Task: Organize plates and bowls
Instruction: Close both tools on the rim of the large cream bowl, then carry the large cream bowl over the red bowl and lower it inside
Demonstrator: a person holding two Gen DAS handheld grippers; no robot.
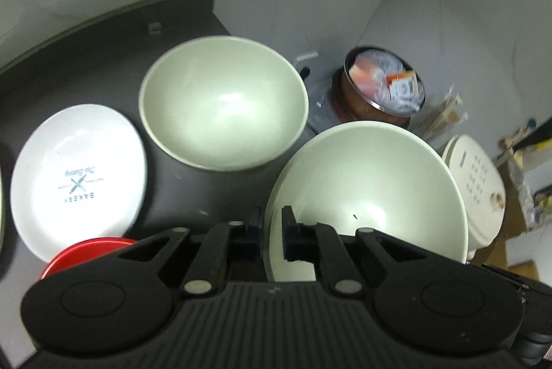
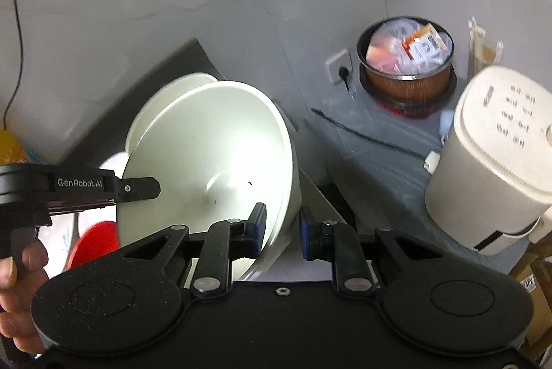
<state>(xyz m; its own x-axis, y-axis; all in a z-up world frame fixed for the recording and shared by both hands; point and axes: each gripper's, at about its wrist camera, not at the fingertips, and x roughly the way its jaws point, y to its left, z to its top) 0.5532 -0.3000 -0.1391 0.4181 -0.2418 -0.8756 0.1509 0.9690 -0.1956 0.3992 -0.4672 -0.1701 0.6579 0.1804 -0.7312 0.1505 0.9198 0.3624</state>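
White bowl [image 2: 210, 162] tilted, mouth toward right gripper [image 2: 283, 227].

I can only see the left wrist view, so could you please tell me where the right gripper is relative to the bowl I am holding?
Observer: The right gripper straddles the held bowl at the rim opposite the left gripper.
Operator: Has it closed on that rim?
Observer: No, its jaws stand open, with a gap outside the bowl's wall.
Operator: Is anything lying on the counter behind the bowl?
Observer: Yes, a black cable runs across the grey counter toward the cooker.
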